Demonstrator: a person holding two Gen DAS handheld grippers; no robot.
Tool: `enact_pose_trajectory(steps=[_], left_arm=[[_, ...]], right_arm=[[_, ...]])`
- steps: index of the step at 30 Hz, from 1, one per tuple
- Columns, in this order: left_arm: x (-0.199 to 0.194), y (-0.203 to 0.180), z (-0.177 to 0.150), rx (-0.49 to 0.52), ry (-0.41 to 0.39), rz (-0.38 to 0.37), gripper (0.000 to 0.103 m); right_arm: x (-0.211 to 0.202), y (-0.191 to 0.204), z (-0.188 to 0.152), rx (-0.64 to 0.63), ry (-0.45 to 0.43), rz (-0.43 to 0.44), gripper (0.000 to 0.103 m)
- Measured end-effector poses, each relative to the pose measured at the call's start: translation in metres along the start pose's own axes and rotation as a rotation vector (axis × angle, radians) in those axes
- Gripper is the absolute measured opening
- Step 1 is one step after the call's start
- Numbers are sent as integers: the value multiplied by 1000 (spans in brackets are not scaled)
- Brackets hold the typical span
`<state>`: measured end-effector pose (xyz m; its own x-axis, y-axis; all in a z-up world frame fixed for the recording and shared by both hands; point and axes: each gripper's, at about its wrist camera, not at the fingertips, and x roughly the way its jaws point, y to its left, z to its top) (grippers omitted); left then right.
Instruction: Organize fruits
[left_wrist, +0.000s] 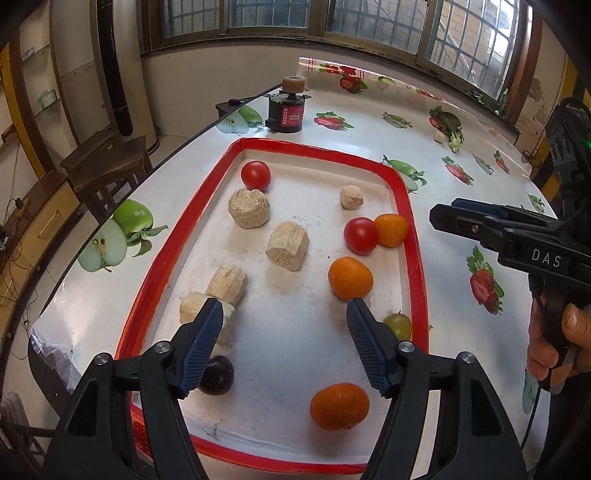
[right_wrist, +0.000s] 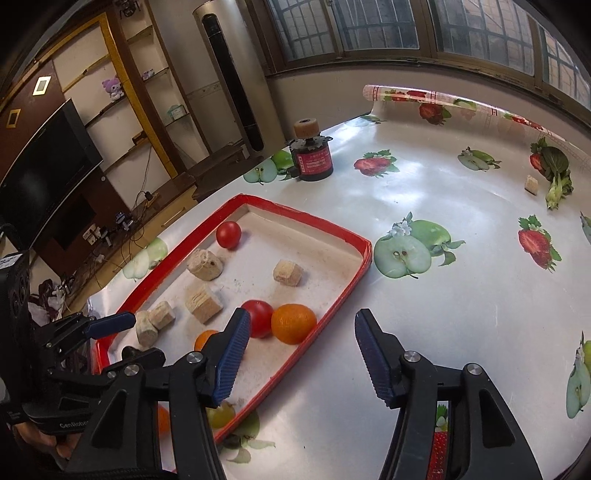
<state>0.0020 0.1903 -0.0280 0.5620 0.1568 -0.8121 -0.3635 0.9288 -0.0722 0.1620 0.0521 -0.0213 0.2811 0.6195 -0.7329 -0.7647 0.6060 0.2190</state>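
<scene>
Left wrist view: we look down over the left gripper (left_wrist: 284, 317), whose blue ribbed fingers (left_wrist: 205, 343) stand wide apart with nothing between them, above a red-rimmed tray (left_wrist: 419, 266) on a table (left_wrist: 369, 122) covered in fruit-print cloth. In the tray we see a tomato at the far corner (left_wrist: 255, 175), a second tomato (left_wrist: 361, 235) touching a small orange (left_wrist: 390, 229) by the right rim, a middle orange (left_wrist: 349, 278) just beyond the right fingertip, and a near orange (left_wrist: 339, 406) between the gripper's arms. A green grape (left_wrist: 400, 323) lies by the right rim, partly behind the finger, and a dark plum (left_wrist: 218, 374) sits partly behind the left finger. Pale wooden-looking chunks (left_wrist: 287, 245) are scattered over the tray's left and middle. A black cylinder with a red label (left_wrist: 286, 112) stands on the table beyond the tray. At the right edge a hand (left_wrist: 554, 343) holds the right gripper (left_wrist: 454, 218); we cannot tell from here how its jaws stand.

Right wrist view: the right gripper (right_wrist: 301, 354) has its jaws apart and empty, one finger (right_wrist: 231, 354) over the tray's (right_wrist: 325, 306) near corner, the other over bare table (right_wrist: 424, 192). The orange (right_wrist: 293, 323) and tomato (right_wrist: 258, 317) touch just beyond that finger, the grape (right_wrist: 221, 413) shows under it, and the far tomato (right_wrist: 228, 234) sits well apart. The left gripper (right_wrist: 107, 325) enters at the left edge.
</scene>
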Motion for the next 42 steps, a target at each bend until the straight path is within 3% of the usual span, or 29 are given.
enact_pose_trajectory(steps=[6, 14, 18, 31, 42], left_arm=[[-11, 4, -14, 0, -2, 12, 69], [-29, 6, -34, 18, -52, 26, 72], [-41, 8, -42, 23, -91, 46, 82], [-54, 9, -61, 33, -82, 68, 82], [-62, -1, -65, 56, -93, 48, 82]], right_arm=[[-15, 10, -18, -99, 4, -13, 75], [-31, 33, -42, -274, 1, 9, 86], [-37, 47, -57, -362, 13, 44, 88], [-42, 87, -99, -595, 97, 51, 88], [-40, 99, -105, -638, 113, 57, 88]])
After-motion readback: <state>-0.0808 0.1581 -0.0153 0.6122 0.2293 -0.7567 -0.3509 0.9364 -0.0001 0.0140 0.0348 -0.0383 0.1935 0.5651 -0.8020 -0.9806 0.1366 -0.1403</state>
